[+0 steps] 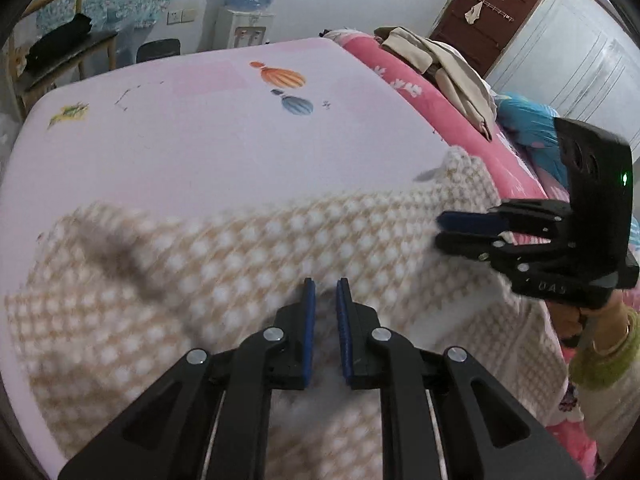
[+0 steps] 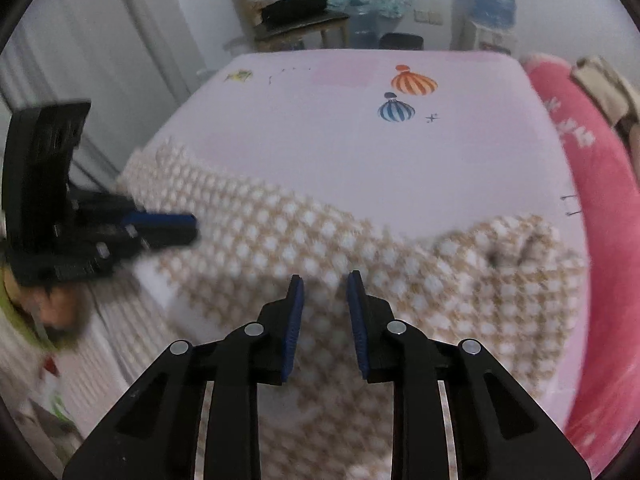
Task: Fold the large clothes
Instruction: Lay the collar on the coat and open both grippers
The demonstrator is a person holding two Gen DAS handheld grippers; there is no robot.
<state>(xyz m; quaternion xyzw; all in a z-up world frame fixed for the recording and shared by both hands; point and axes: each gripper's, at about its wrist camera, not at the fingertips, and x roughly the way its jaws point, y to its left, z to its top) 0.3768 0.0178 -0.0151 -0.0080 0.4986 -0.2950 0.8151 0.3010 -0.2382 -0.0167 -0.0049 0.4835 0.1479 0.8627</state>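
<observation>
I hold the left tongs (image 1: pixel 325 292) nearly closed. Fabric of the checked garment (image 1: pixel 248 248) sits between the pads and appears pinched, though blur prevents a firm reading. The right tongs (image 2: pixel 325 284) stand at a narrow gap with the garment directly beneath and between the fingers; I cannot tell whether the pads press on the cloth.

Risk 1: the left tongs may hold only a thin single layer. A pull would then slip the edge free and the fold would collapse.
Risk 2: the right tongs may close on two layers or on none. Uneven tension between the two sides would skew the fold line.
Risk 3: the near part of the garment hangs over the edge of the bed (image 2: pixel 360 148). Its weight could drag the rest downward.

The garment lies spread across the near part of the bed, under both tongs and extending ahead of them. The bare sheet lies beyond the fingertips.
</observation>
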